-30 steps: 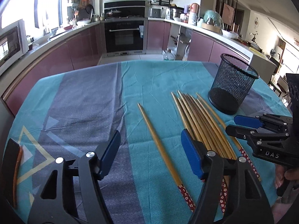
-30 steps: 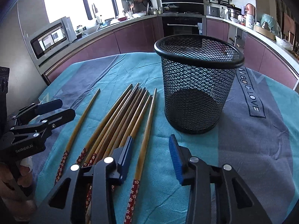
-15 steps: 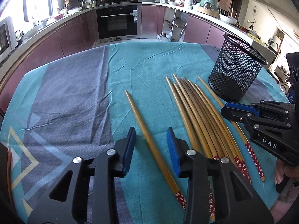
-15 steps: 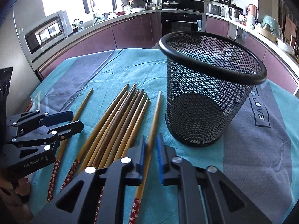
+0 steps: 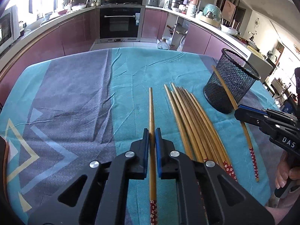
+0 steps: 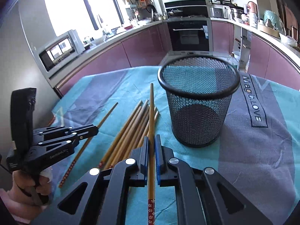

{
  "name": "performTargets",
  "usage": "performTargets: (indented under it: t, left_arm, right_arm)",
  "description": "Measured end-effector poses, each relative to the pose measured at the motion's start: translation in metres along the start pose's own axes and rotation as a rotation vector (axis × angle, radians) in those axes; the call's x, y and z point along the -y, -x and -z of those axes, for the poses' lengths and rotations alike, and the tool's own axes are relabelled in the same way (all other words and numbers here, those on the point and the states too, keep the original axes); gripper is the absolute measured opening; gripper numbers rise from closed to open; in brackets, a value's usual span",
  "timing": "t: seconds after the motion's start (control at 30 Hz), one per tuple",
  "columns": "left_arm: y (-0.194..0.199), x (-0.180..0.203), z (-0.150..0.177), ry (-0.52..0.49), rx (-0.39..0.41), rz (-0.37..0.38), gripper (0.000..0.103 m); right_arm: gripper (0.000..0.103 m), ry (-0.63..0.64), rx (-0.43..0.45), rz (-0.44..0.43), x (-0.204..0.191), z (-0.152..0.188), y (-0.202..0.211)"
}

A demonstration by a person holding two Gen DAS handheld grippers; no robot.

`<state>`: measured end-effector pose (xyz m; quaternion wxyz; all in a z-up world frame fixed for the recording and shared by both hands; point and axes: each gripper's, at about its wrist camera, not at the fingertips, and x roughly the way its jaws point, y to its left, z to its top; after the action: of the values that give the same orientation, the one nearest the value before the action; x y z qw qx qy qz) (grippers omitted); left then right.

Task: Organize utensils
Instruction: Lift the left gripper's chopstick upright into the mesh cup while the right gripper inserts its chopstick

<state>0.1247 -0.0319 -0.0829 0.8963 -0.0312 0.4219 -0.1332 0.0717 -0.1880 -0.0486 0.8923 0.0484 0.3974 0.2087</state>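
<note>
Bamboo chopsticks with red flowered ends lie on a teal and grey tablecloth. My left gripper is closing on a single chopstick left of the bundle, pads pressing both its sides. It appears to rest on the cloth. My right gripper is shut on another chopstick, raised off the cloth with its tip beside the rim of the black mesh cup. The left wrist view shows that right gripper holding its chopstick in front of the cup.
In the right wrist view, the bundle lies left of the cup, and the left gripper is farther left, with a hand on its handle. Purple kitchen cabinets and an oven stand beyond the table's far edge.
Both grippers went from open to shut, each on one chopstick. The right one has lifted its chopstick off the cloth towards the cup. The left gripper slid in over its chopstick.
</note>
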Motion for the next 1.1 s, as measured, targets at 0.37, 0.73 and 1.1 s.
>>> performTargets:
  t: [0.37, 0.73, 1.1]
  left_arm:
    - [0.070, 0.002, -0.020, 0.007, 0.126, 0.223, 0.007]
    - [0.143, 0.012, -0.055, 0.023, 0.298, 0.353, 0.007]
    - [0.173, 0.058, -0.124, -0.031, 0.411, 0.412, 0.007]
  right_arm:
    - [0.005, 0.012, 0.176, -0.083, -0.005, -0.026, 0.057]
    - [0.005, 0.052, 0.299, -0.110, 0.000, -0.054, 0.095]
    - [0.005, 0.097, 0.396, -0.039, 0.011, -0.086, 0.123]
